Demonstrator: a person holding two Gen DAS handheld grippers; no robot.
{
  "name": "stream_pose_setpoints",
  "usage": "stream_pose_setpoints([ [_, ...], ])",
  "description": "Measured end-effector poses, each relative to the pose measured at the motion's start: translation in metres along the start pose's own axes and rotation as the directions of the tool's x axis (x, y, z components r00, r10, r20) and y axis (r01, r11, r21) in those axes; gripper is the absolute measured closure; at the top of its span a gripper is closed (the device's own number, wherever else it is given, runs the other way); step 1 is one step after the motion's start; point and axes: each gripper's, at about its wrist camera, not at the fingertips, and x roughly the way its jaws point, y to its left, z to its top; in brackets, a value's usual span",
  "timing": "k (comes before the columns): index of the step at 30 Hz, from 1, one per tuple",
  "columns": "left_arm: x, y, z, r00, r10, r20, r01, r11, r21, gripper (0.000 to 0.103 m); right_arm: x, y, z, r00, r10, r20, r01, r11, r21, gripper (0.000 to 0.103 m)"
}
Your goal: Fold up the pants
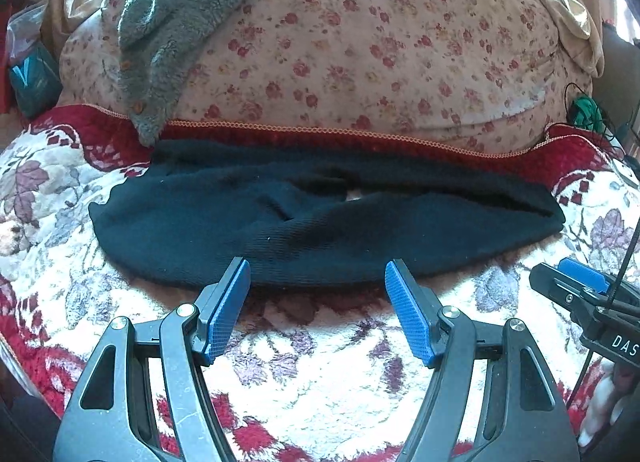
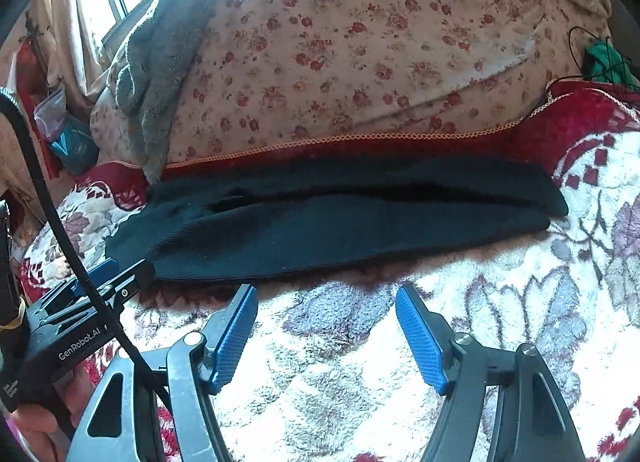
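Left gripper (image 1: pixel 318 274) spread, empty | right gripper (image 2: pixel 326 298) spread, empty | pants (image 1: pixel 320 218) folded lengthwise on blanket (image 1: pixel 320 382) | crosswise fold likely left

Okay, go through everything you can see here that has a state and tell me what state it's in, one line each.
Black pants: lying flat on the floral blanket, folded lengthwise into a long band, not held.
Left gripper: open, nothing between its jaws, just short of the pants' near edge.
Right gripper: open, empty, over the blanket.
Grey fleece garment: draped loosely over the flowered quilt.
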Motion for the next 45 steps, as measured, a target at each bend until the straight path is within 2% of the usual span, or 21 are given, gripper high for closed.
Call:
stream_pose_setpoints([
  [22, 0.010, 0.013, 0.000, 1.000, 0.006, -0.024, -0.007, 1.000, -0.024, 0.032, 0.007, -0.013, 0.002, 1.000, 0.002, -0.021, -0.001, 0.999, 0.049, 0.033],
  [38, 0.031, 0.064, -0.004, 0.994, 0.059, -0.090, -0.070, 0.990, -0.125, 0.032, 0.024, -0.057, 0.001, 0.998, -0.019, -0.068, 0.030, 0.986, 0.166, 0.033],
  [45, 0.033, 0.085, -0.004, 0.992, 0.085, -0.096, -0.098, 0.986, -0.131, 0.032, 0.030, -0.067, 0.001, 0.997, -0.014, -0.082, 0.030, 0.979, 0.202, 0.033],
])
